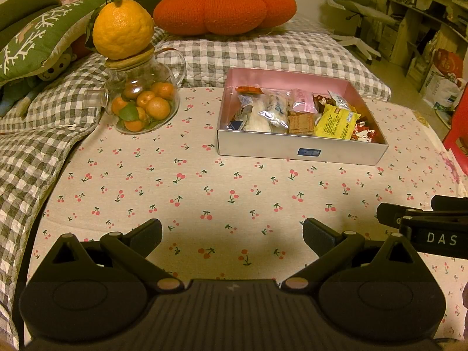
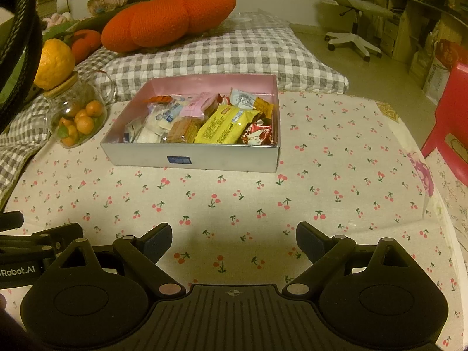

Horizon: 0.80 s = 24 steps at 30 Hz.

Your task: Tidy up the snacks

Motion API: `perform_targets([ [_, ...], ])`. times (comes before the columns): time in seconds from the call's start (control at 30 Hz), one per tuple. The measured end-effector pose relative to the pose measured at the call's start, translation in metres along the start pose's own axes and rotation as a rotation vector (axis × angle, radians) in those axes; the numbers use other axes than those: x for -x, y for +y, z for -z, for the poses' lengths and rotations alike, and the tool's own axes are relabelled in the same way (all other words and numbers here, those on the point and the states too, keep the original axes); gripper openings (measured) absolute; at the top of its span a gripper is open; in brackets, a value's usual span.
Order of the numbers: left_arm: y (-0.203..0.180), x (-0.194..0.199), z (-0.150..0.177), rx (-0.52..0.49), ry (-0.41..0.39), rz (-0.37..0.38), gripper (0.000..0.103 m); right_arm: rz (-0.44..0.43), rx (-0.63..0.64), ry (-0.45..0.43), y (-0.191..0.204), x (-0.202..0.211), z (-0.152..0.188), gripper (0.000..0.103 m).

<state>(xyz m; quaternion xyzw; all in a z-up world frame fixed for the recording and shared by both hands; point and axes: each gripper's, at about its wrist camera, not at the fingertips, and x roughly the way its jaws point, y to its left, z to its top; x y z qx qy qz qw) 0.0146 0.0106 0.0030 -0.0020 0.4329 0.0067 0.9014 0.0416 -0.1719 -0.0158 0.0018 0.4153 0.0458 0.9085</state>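
Note:
A shallow silver box (image 1: 301,149) with a pink inside stands on the cherry-print cloth (image 1: 204,187); it also shows in the right wrist view (image 2: 204,161). It holds several wrapped snacks, among them a yellow packet (image 1: 336,122) (image 2: 225,125), a brown one (image 1: 301,122) and clear-wrapped ones (image 1: 272,114). My left gripper (image 1: 232,235) is open and empty, low over the cloth, well short of the box. My right gripper (image 2: 234,238) is open and empty, beside the left one.
A glass teapot of small oranges (image 1: 140,99) with a big citrus (image 1: 122,29) on its lid stands left of the box. Checked bedding (image 1: 263,52) and an orange pumpkin cushion (image 1: 225,8) lie behind. A red stool (image 2: 450,122) stands at the right.

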Motion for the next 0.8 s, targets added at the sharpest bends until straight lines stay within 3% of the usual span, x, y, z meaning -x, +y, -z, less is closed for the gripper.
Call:
perform_targets([
  [0.8,0.0002,0.0001,0.0001,-0.007,0.001,0.012,0.103,0.009,0.007,0.007,0.0000,-0.0017,-0.0001,0.094],
])
